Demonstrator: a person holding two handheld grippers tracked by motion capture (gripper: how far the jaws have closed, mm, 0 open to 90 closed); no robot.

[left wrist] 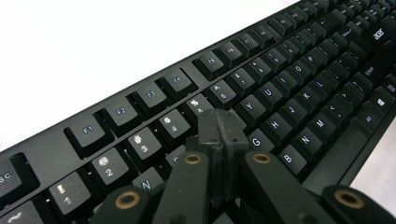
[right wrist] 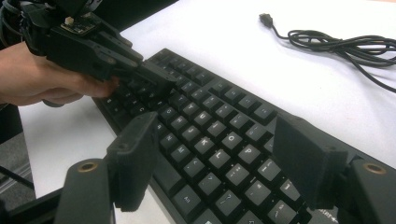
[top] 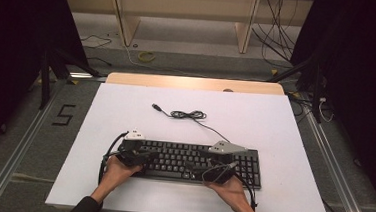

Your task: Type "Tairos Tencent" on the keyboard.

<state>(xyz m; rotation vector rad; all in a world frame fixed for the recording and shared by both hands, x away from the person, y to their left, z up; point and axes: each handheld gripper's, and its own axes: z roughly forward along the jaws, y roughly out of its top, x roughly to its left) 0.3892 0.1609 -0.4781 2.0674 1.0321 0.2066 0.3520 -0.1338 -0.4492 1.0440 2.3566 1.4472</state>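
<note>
Left hand-held gripper [left wrist: 219, 133], clenched empty, rests on the acer-branded keyboard [left wrist: 299, 88]; right hand-held gripper [right wrist: 219, 163] released.

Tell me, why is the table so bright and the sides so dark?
In the high view, light falls on the white table, while the room's sides stay black. In the left gripper view, the table glares blank white beyond the keyboard, and the closed left claw looks soft up close.

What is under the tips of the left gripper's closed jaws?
The black keyboard: the left gripper, jaws shut together, points at the keys beside G, below the number row. The key right under the tips is covered, and contact cannot be told.
</note>
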